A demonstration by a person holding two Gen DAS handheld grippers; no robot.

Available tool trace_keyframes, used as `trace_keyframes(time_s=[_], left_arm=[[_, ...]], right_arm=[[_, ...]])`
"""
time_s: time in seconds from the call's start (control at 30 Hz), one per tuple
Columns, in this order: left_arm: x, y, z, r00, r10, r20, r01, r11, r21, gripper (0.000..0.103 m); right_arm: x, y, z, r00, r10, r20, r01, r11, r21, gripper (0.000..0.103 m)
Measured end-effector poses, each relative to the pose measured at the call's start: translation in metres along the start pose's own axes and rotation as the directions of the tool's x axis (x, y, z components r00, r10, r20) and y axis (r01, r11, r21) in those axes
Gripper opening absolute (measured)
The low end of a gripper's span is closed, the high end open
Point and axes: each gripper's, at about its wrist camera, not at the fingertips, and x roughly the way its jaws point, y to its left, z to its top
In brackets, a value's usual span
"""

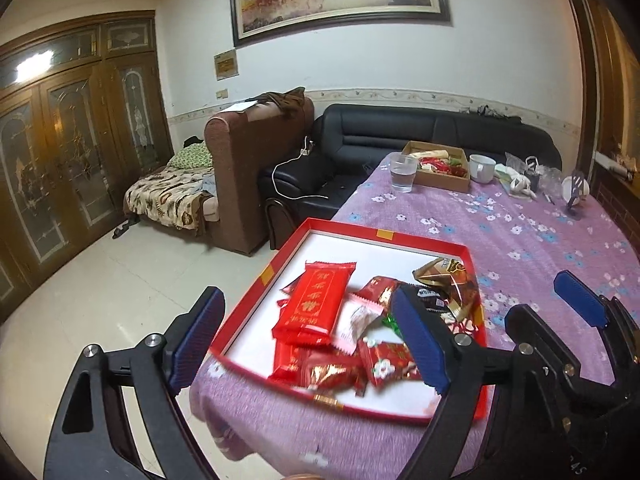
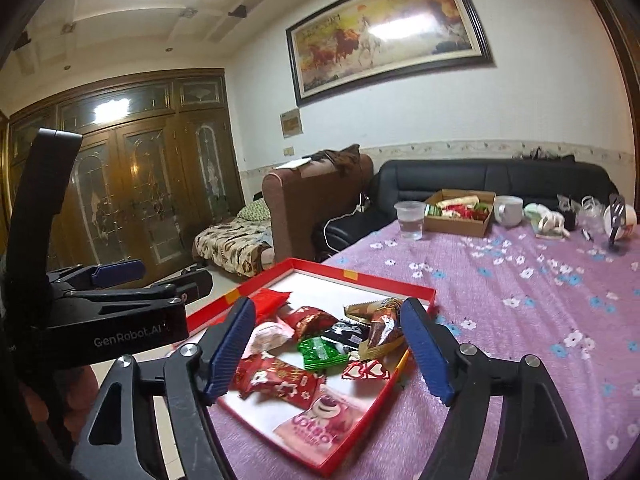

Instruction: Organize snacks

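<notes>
- Both grippers stand wide and hold nothing: left gripper point(image 1: 308, 336), right gripper point(image 2: 330, 344), each hovering over the red tray point(image 2: 362, 280).
- Snacks point(image 2: 316, 340) lie jumbled in the tray, at the desk point(image 2: 520, 300) edge.
- We should pick one packet, come down astride it, and clamp on its middle so neighbours stay put.

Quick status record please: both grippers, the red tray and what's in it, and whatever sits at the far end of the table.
left gripper: open, nothing between its fingers, over the tray's near edge
right gripper: open, empty, above the tray
red tray: at the near left corner of the table, on a purple flowered cloth
tray contents: loose wrapped snacks, among them a long red pack, a green pack and a pink pack
far end: plastic cup, cardboard box with more snacks, white mug
</notes>
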Motion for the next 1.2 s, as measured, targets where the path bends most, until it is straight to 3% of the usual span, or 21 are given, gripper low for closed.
trace_keyframes(time_s=[0.13,0.57,1.2], left_arm=[[-0.016,0.009,-0.004,1.000,-0.014,-0.013,0.014,1.000,-0.024,0.086],[-0.058,0.021,-0.005,0.998,0.009,0.058,-0.008,1.000,-0.019,0.086],[-0.063,0.025,-0.004,0.997,0.041,0.069,-0.038,0.999,-0.037,0.086]], right_arm=[[-0.016,0.013,0.003,0.999,-0.012,0.031,0.013,0.999,-0.034,0.080],[-0.038,0.036,0.010,0.998,-0.012,0.068,0.018,0.995,-0.096,0.082],[-0.031,0.042,0.009,0.999,-0.030,0.045,0.034,0.994,-0.101,0.082]])
